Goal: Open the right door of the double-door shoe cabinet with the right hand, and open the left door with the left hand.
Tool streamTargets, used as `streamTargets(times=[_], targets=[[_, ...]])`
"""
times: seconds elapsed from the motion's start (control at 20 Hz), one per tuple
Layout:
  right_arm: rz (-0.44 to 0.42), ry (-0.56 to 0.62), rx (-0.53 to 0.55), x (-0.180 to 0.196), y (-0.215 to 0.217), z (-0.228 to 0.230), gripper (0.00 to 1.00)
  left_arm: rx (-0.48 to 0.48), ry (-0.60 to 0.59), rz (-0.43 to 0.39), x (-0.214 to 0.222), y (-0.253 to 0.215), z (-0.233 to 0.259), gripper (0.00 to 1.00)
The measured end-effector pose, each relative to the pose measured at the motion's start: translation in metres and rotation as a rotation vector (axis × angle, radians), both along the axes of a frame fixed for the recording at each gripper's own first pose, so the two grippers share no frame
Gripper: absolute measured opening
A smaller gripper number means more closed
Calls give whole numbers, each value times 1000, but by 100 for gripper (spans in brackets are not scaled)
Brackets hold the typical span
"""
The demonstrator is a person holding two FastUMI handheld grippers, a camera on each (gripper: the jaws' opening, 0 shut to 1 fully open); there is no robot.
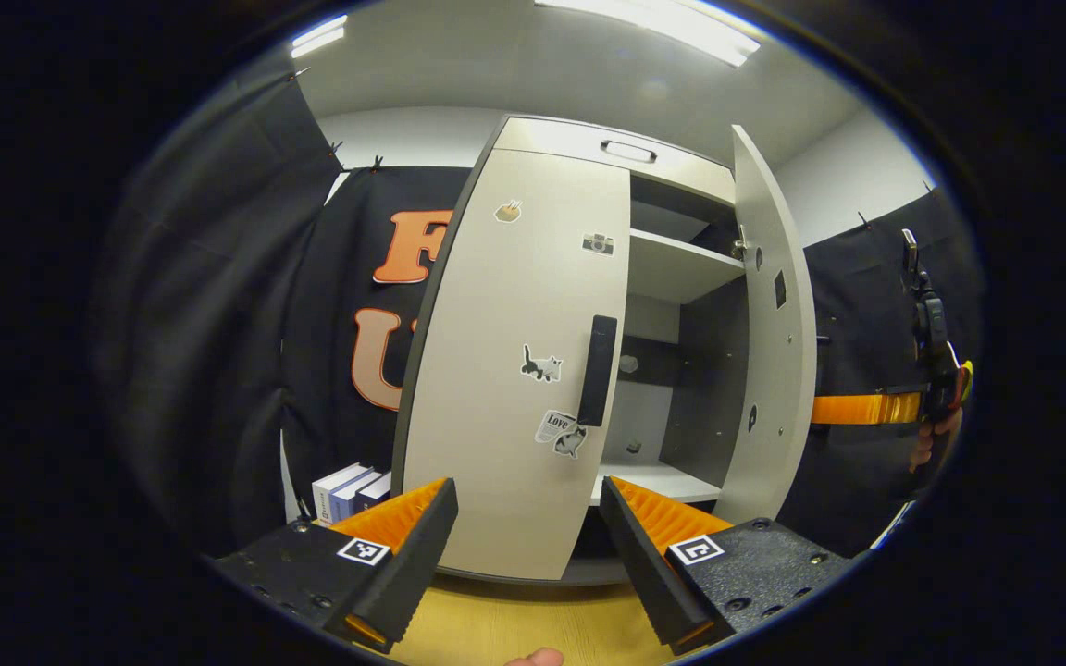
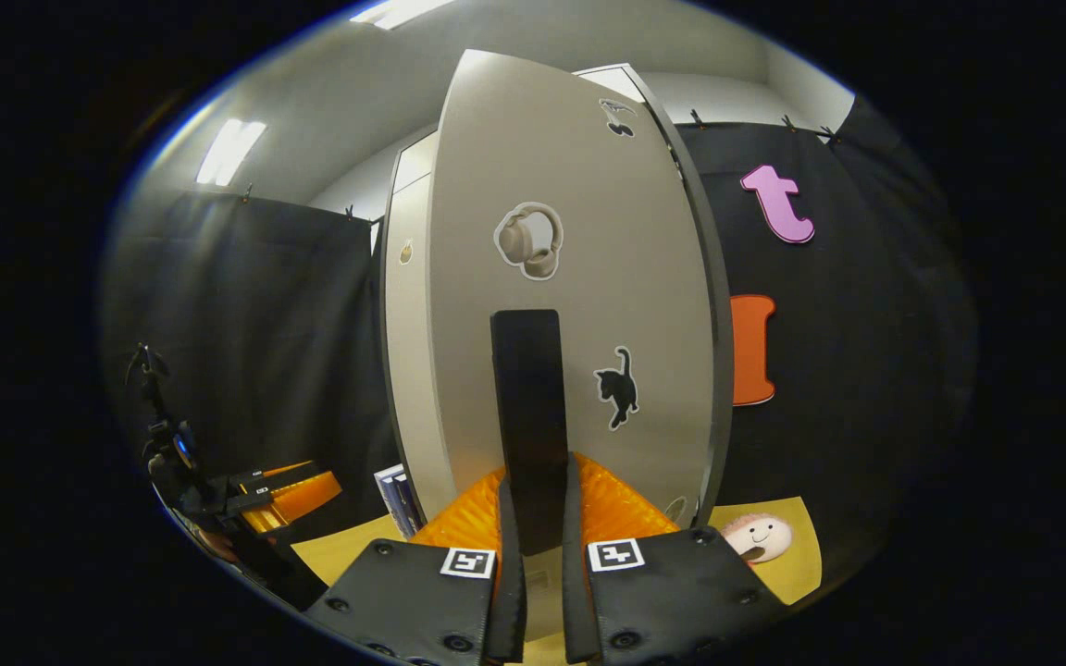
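Observation:
The pale shoe cabinet (image 1: 579, 139) stands ahead in the left gripper view. Its left door (image 1: 505, 370) is closed, with stickers and a black vertical handle (image 1: 598, 370). The right door (image 1: 774, 324) is swung out, and shelves (image 1: 676, 264) show inside. My left gripper (image 1: 528, 555) is open, low in front of the left door and short of its handle. In the right gripper view, the right door (image 2: 588, 277) faces me close up. My right gripper (image 2: 538, 499) is shut on that door's black handle (image 2: 528, 398). The left door (image 2: 408, 370) shows behind it.
The cabinet stands on a yellow wooden surface (image 1: 514, 629). Books (image 1: 348, 490) lie beside its left side. A round pink plush face (image 2: 755, 536) sits at the cabinet's right. Black cloth walls surround the booth. The left gripper (image 2: 265, 499) appears far left in the right gripper view.

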State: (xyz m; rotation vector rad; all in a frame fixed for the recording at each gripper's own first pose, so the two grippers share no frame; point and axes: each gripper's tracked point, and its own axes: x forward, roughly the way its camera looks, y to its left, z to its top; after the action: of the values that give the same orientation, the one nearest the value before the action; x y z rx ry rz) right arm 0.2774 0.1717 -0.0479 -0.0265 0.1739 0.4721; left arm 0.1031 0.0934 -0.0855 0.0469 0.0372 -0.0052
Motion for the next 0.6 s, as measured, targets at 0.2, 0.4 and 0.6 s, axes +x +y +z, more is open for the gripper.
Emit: streamTargets(times=[0.2,0.4,0.6], targets=[[-24,-12,4,0,-7,1,23,-5,-4,1,-3,-2,-1,94],[-56,-26,22,0,-14,4,23,-10,-5,1,-4,-3,-1,94],[-91,-44,1,3,-23,5,23,-5,-11,-2,-5,-6,1,94]])
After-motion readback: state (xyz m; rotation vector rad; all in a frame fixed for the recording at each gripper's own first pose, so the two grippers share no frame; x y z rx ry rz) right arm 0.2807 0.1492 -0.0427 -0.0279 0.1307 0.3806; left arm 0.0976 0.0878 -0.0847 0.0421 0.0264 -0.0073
